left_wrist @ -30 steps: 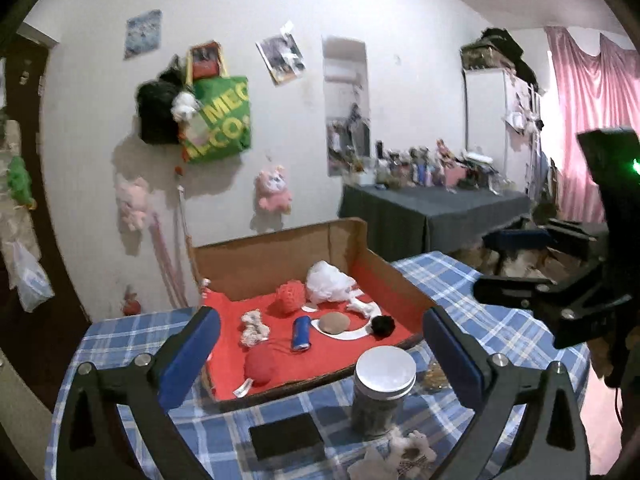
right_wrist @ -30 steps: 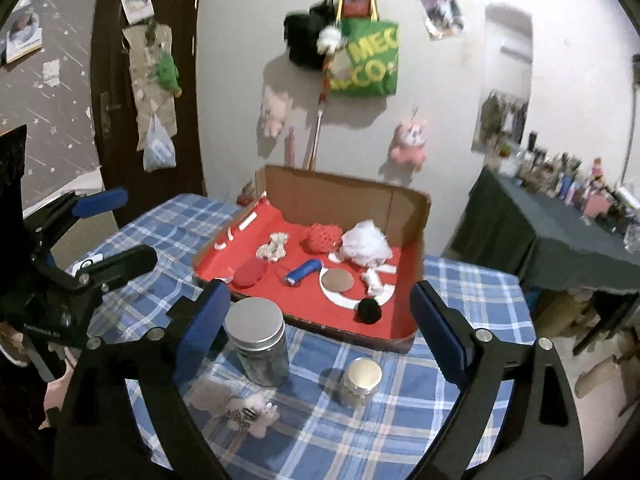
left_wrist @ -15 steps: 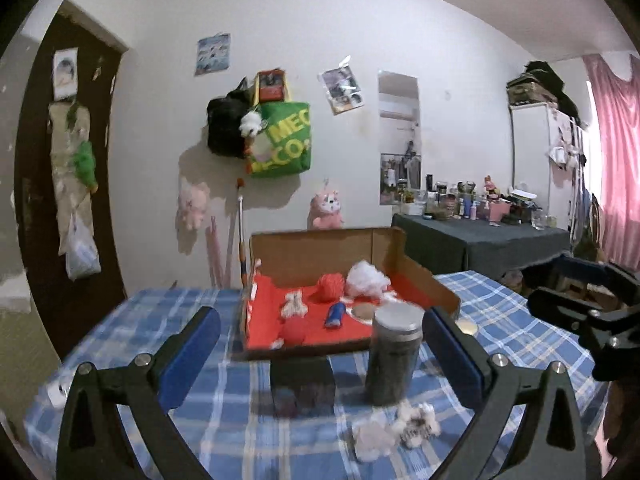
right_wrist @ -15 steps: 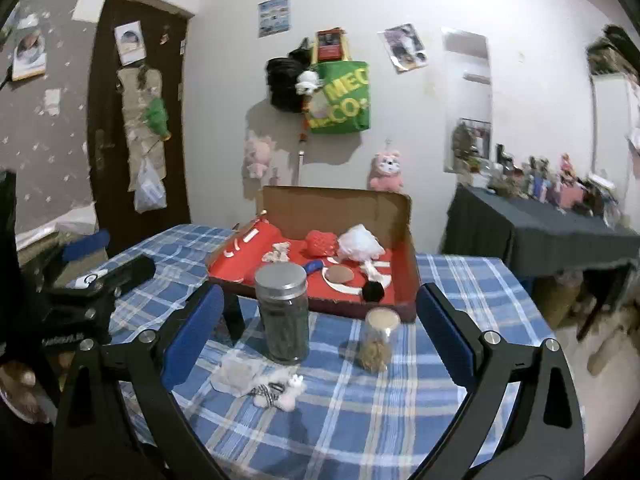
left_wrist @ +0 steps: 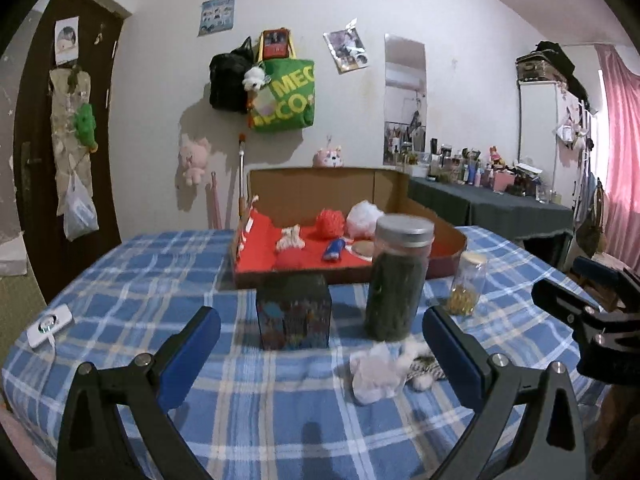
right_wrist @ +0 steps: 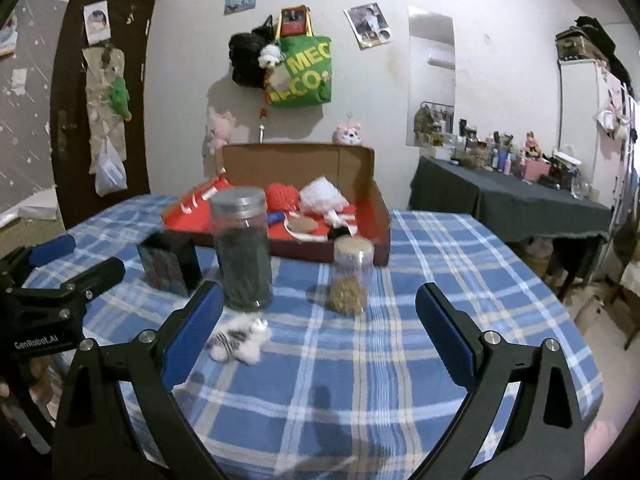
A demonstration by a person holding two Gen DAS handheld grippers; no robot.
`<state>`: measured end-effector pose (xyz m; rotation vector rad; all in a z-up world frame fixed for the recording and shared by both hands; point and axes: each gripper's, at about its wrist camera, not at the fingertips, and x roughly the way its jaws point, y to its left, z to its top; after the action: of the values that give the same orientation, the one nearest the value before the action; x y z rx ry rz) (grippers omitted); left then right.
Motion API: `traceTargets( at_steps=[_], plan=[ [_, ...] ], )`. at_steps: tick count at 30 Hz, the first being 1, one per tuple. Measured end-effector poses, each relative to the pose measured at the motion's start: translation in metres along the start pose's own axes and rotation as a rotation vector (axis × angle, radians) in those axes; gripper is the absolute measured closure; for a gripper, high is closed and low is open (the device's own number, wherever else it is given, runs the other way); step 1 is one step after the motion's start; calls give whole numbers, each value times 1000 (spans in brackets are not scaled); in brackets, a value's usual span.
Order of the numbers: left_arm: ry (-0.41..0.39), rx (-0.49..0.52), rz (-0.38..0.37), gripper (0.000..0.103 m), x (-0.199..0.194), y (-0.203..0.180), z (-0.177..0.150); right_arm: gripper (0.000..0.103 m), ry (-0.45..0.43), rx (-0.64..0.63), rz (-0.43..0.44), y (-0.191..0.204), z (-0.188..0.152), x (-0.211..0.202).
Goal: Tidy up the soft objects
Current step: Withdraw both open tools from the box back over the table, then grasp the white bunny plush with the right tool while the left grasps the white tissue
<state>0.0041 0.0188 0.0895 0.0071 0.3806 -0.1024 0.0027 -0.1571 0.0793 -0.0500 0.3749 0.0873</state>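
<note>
A: Start big. The table carries the box, which already holds a red ball, a white puff and other small pieces. In front of it stand the tall jar, the small jar and a dark tin.

B: And the loose toy?

A: On the cloth just in front of the tall jar, outside the box. Both tools are empty: the left gripper has its jaws wide apart, and the right gripper has just been opening and stands wide too, nothing between the pads.

B: Risks?

A: I'd say the tall jar. It stands close behind the toy, so a reach that runs long could tip it. A shallow pinch might also catch only fluff or cloth.

B: Do the views differ?

A: The left view shows a pale lump against the toy and a socket strip. The right view shows the toy's stripes clearly, and the lump not at all.
</note>
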Motion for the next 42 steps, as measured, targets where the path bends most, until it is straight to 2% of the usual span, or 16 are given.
traceTargets(
  at_steps=[10, 15, 34, 42],
  plan=[
    [103, 9, 24, 0, 23, -4, -34, 5, 140, 57, 10, -5, -43, 34],
    [143, 23, 28, 0, 32, -6, -45, 5, 183, 77, 20, -8, -52, 44],
    [270, 26, -42, 0, 58, -9, -46, 5, 236, 96, 36, -16, -51, 63],
    [375, 57, -60, 0, 88, -12, -31, 5, 267, 99, 7, -30, -38, 77]
  ],
)
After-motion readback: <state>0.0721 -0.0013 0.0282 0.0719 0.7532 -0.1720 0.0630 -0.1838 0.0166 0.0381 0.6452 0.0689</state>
